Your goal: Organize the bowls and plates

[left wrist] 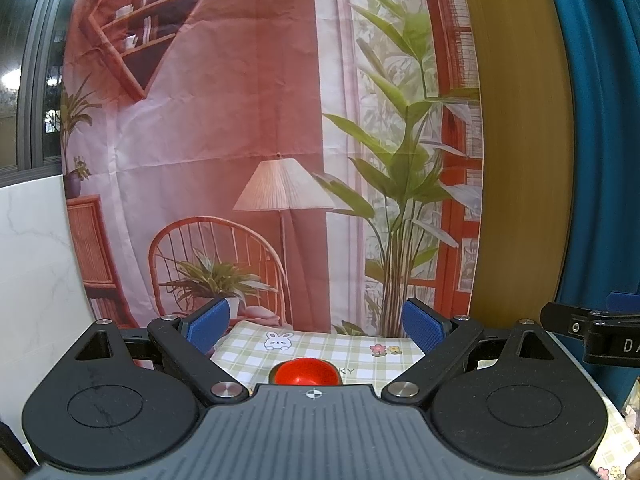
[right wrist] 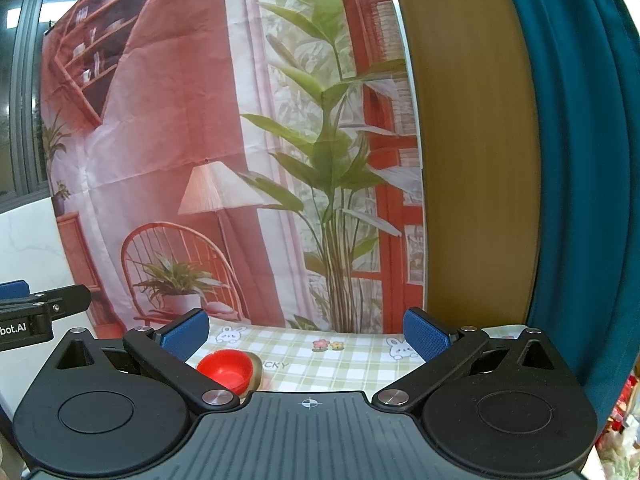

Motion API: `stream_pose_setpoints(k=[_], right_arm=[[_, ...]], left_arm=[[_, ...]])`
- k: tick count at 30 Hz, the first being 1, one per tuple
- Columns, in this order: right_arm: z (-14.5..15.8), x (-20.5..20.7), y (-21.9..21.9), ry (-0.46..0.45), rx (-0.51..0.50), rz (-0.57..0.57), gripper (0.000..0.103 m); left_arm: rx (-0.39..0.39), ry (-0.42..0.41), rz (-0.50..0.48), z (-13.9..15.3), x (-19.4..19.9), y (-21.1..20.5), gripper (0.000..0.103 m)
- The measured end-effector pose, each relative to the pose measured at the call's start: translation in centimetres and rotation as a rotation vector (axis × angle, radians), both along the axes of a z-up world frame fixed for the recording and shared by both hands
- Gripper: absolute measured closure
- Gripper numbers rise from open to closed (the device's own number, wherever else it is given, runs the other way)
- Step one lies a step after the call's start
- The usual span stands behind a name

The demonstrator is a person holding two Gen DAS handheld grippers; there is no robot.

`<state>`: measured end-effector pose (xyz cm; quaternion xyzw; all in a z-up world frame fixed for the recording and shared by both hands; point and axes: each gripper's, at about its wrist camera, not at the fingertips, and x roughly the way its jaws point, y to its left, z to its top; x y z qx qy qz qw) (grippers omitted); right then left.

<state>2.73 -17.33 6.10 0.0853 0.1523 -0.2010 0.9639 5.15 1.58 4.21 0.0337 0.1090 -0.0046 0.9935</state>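
A small red bowl (left wrist: 306, 372) sits on the green checked tablecloth (left wrist: 336, 346), just beyond my left gripper's body. In the right wrist view the red bowl (right wrist: 226, 367) rests in a gold-rimmed dish (right wrist: 254, 372) at the lower left. My left gripper (left wrist: 316, 330) is open and empty, held above the table and short of the bowl. My right gripper (right wrist: 306, 334) is open and empty, to the right of the bowl. Each gripper shows at the edge of the other's view.
A printed backdrop (left wrist: 256, 140) of a room with lamp, chair and plants hangs behind the table. A wooden panel (left wrist: 520, 140) and a teal curtain (left wrist: 600, 120) stand at the right. A white marble-look wall (left wrist: 36, 260) is at the left.
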Motion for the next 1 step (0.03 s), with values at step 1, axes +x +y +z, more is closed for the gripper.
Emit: stream_pose_setpoints(k=[1], right_arm=[[0.0, 0.0, 0.0, 0.0, 0.0, 0.0, 0.0]], left_arm=[[-0.001, 0.002, 0.0, 0.0, 0.02, 0.02, 0.008]])
